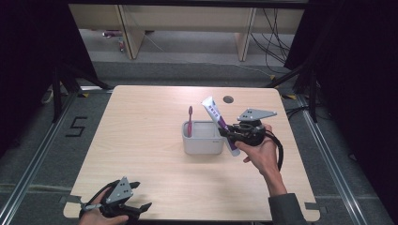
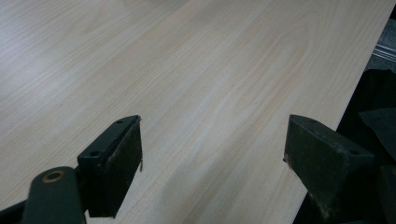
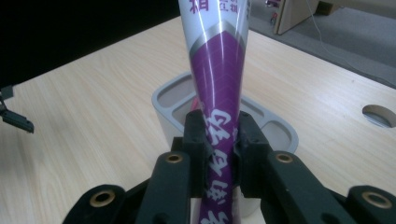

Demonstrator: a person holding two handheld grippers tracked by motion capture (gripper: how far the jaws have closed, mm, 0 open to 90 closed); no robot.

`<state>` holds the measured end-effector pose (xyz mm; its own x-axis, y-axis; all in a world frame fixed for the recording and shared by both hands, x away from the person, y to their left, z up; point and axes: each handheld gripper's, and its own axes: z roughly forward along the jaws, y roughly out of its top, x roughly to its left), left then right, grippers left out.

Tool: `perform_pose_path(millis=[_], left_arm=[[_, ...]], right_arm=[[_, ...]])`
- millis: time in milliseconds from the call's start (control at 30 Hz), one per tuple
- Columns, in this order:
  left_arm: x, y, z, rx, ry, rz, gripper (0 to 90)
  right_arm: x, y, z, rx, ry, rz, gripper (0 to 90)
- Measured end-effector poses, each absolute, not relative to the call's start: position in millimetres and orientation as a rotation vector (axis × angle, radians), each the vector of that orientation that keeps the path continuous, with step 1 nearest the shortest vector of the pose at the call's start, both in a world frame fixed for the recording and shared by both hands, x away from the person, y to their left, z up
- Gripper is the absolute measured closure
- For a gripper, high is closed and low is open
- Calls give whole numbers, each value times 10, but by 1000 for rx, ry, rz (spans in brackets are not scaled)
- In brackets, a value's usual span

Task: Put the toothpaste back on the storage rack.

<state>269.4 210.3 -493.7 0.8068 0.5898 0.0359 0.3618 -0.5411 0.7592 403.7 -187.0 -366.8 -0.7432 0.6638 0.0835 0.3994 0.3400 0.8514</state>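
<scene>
While my right gripper clamps the purple and white toothpaste tube just right of the frame's centre in the high view, the tube leans up and to the left, its lower end hanging beside the right wall of the grey holder. In the right gripper view the two black jaws pinch the tube's purple part from both sides, with the holder's compartments showing behind it. A pink toothbrush stands upright in the holder's left end. My left gripper sits at the lower left of the high view, near the table's front edge, its jaws spread apart over bare wood with nothing between them. The table is pale wood grain with rounded corners and a round cable hole near its far edge. Around it lies grey carpet with metal rails, a black "5" marked at the left, black curtains on both sides, and light wooden furniture legs and loose cables at the top.
</scene>
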Motion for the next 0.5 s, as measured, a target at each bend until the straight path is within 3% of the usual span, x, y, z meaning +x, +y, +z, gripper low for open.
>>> perform_pose_path(millis=[500], left_arm=[[2688,2103,-4932,2199,696,364,187]], right_arm=[[4174,-1739,-3574,934,2249,1428,773]])
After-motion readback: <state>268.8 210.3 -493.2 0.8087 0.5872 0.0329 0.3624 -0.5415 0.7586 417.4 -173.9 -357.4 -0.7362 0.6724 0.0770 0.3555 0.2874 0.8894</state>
